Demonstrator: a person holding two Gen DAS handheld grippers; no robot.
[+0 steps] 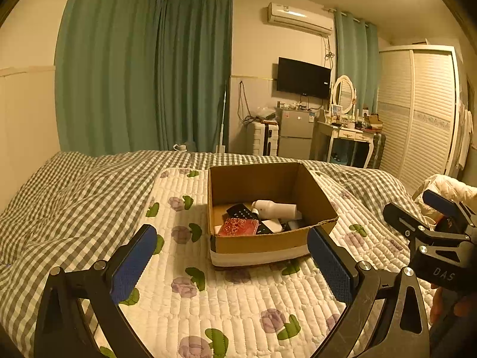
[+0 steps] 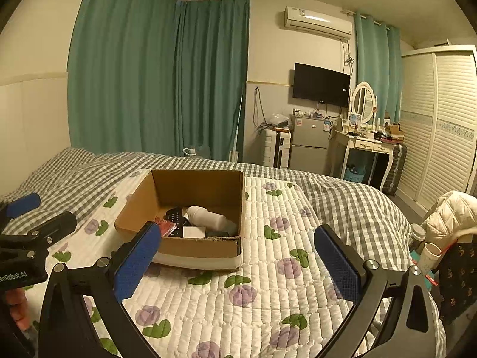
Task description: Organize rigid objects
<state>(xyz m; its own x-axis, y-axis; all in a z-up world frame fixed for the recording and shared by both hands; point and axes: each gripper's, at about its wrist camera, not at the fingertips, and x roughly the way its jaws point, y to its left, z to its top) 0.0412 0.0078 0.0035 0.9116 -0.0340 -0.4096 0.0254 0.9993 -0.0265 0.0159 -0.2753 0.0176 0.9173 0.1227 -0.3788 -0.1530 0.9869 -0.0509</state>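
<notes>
An open cardboard box [image 1: 262, 243] [image 2: 140, 205] sits on a white quilted mat with purple flowers [image 1: 226, 307] [image 2: 268, 271] on the bed. Inside it lie a white bottle [image 1: 275, 208] [image 2: 207, 216], a black remote [image 1: 240, 211] [image 2: 174, 215], a red patterned item [image 1: 238, 227] [image 2: 167, 227], a white card [image 1: 272, 225] [image 2: 194, 232] and dark small things. My left gripper [image 1: 232, 262] is open and empty, in front of the box. My right gripper [image 2: 238, 264] is open and empty, near the box's right front corner. The right gripper also shows in the left wrist view [image 1: 429, 220], and the left gripper in the right wrist view [image 2: 35, 217].
A grey checked duvet [image 1: 74, 185] [image 2: 342, 197] covers the bed around the mat. A chair with a white jacket [image 2: 453, 211] and cups [image 2: 429, 253] stands by the bed's right edge. A fridge [image 2: 310, 146], dressing table [image 2: 366, 146] and wardrobe [image 2: 441, 125] stand beyond the bed.
</notes>
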